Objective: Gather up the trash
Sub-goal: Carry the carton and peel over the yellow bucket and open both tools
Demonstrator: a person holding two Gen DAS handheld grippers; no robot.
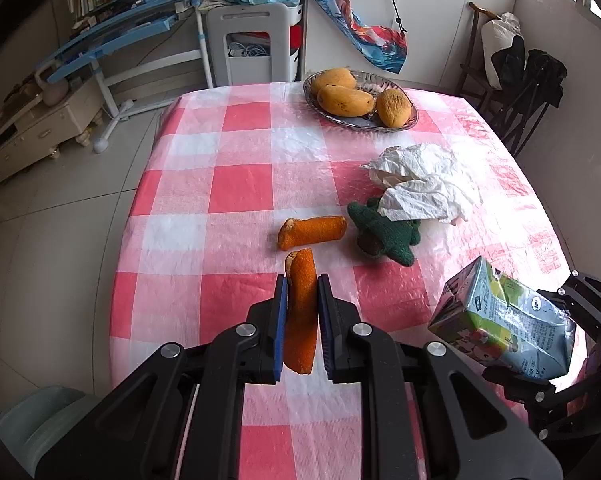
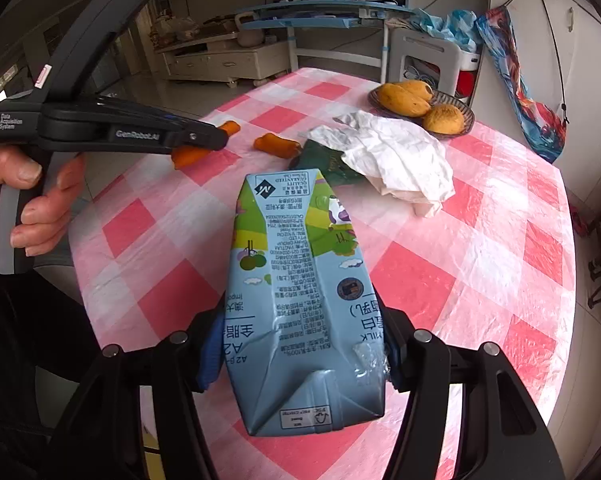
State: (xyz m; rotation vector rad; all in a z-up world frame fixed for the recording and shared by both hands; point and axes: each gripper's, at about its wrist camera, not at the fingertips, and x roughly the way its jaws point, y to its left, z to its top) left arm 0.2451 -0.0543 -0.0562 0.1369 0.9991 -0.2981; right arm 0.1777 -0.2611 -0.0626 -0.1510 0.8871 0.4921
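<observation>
My left gripper [image 1: 302, 286] is shut on a strip of orange peel [image 1: 300, 320], which stands upright between the blue pads, lifted off the checked tablecloth. A second peel [image 1: 312, 232] lies just beyond it, next to a dark green knitted piece [image 1: 384, 236]. A crumpled white tissue [image 1: 424, 184] partly covers that piece. My right gripper [image 2: 300, 356] is shut on a dented blue milk carton [image 2: 300, 280], its pads pressing both sides near the carton's base. The carton [image 1: 500, 328] hangs above the table's near right part. A hand [image 2: 32, 200] holds the left gripper's handle.
A glass bowl [image 1: 410, 122] with mangoes stands at the table's far side. A pale green rounded object [image 1: 32, 420] sits below the table's near left edge. Dark folding chairs [image 1: 528, 80] stand by the wall at the right, and a white stool [image 1: 256, 40] is beyond the table.
</observation>
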